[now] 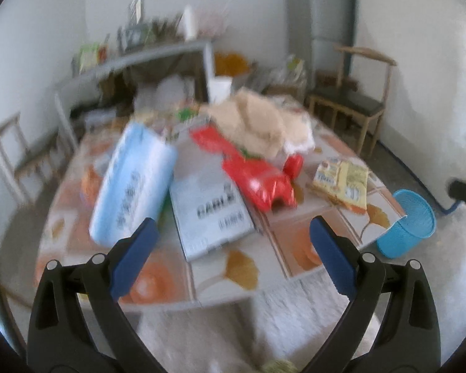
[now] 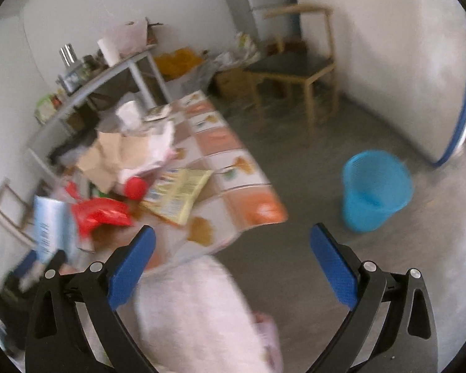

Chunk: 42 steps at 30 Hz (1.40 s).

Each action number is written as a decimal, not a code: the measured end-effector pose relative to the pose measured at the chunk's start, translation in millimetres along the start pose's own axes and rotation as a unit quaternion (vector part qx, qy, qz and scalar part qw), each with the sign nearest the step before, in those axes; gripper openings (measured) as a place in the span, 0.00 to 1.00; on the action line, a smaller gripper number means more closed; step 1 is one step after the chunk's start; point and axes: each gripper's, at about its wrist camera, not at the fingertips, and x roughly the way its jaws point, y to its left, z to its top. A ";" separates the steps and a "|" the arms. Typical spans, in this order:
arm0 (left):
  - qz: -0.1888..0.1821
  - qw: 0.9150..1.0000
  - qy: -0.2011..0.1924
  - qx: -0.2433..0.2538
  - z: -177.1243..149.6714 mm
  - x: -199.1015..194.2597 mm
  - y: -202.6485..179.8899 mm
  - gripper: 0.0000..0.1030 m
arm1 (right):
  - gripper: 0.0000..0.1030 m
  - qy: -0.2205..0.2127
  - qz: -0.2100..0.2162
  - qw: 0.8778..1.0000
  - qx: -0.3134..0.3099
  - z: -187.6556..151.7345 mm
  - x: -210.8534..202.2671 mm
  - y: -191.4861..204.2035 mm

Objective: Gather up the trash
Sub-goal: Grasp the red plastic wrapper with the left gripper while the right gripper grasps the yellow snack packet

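Note:
Trash lies piled on a table with a flowered cloth [image 1: 242, 267]: a red snack bag [image 1: 258, 177], a yellow wrapper [image 1: 341, 180], a light blue pack [image 1: 133, 180], a grey flat box [image 1: 211, 214] and crumpled brown paper [image 1: 254, 121]. A blue bin [image 1: 407, 223] stands on the floor off the table's right corner. My left gripper [image 1: 233, 242] hangs open over the near table edge, holding nothing. My right gripper [image 2: 233, 248] is open above the floor between the table corner and the blue bin [image 2: 376, 189]. The red bag [image 2: 102, 217] and yellow wrapper [image 2: 180, 192] lie to its left.
A wooden chair [image 1: 351, 93] stands beyond the table at the right, with a grey fridge [image 1: 323, 15] behind it. A cluttered grey shelf table [image 1: 133, 62] runs along the back left. A person's pale trouser leg [image 2: 195, 314] is below the right gripper.

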 end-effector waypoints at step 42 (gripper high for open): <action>0.082 0.866 -0.091 0.485 -27.1 84.9 -88.3 0.19 | 0.05 0.147 0.037 0.988 0.012 41.7 155.5 28.7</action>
